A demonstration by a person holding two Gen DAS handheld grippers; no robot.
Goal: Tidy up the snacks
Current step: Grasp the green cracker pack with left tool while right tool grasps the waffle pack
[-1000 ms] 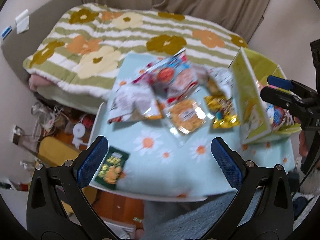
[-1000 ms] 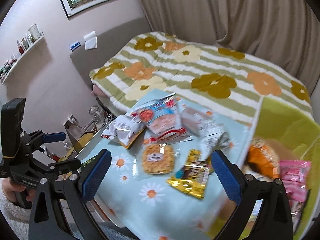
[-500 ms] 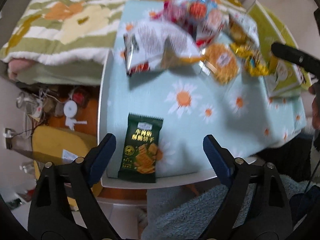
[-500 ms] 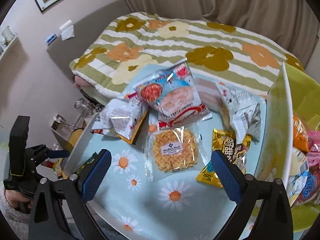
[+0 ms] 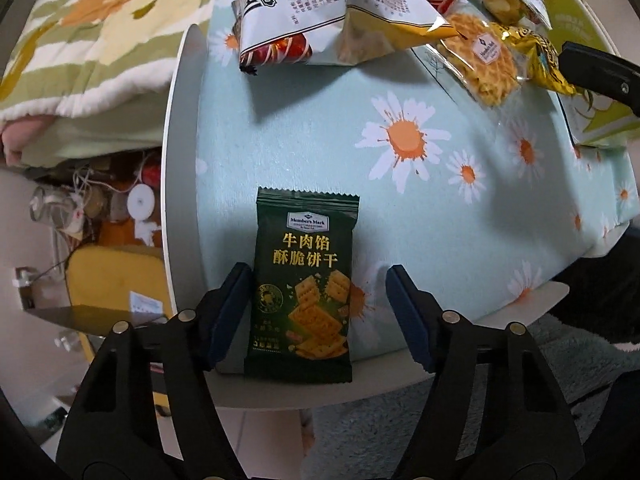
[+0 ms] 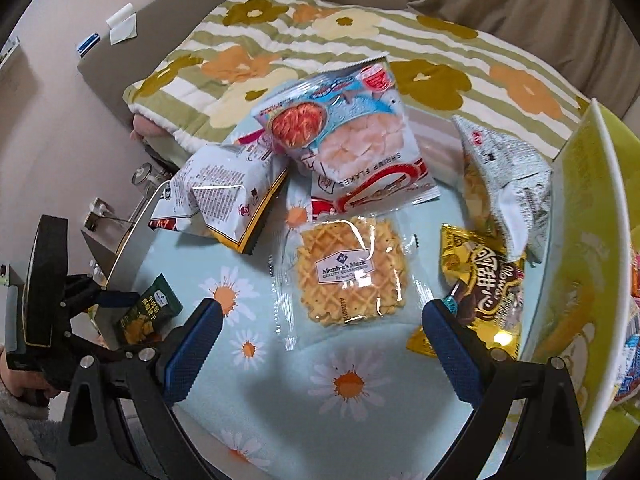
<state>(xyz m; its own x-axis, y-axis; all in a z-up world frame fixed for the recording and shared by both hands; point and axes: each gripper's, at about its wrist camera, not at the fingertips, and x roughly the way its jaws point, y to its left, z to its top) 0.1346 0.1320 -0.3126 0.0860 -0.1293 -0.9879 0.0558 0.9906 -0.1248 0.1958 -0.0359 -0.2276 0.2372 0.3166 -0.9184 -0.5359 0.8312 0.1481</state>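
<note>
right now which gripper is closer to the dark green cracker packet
Left. The left gripper is down over the dark green cracker packet, its jaws on either side of it. The right gripper hovers over the waffle packet, well away.

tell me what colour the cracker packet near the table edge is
Dark green cracker packet with gold lettering; clearest in the left wrist view.

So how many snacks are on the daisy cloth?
6: green cracker pack near edge, white chip bag left, shrimp flakes bag back, waffle middle, gold pack and grey bag right. Others may hide.
</note>
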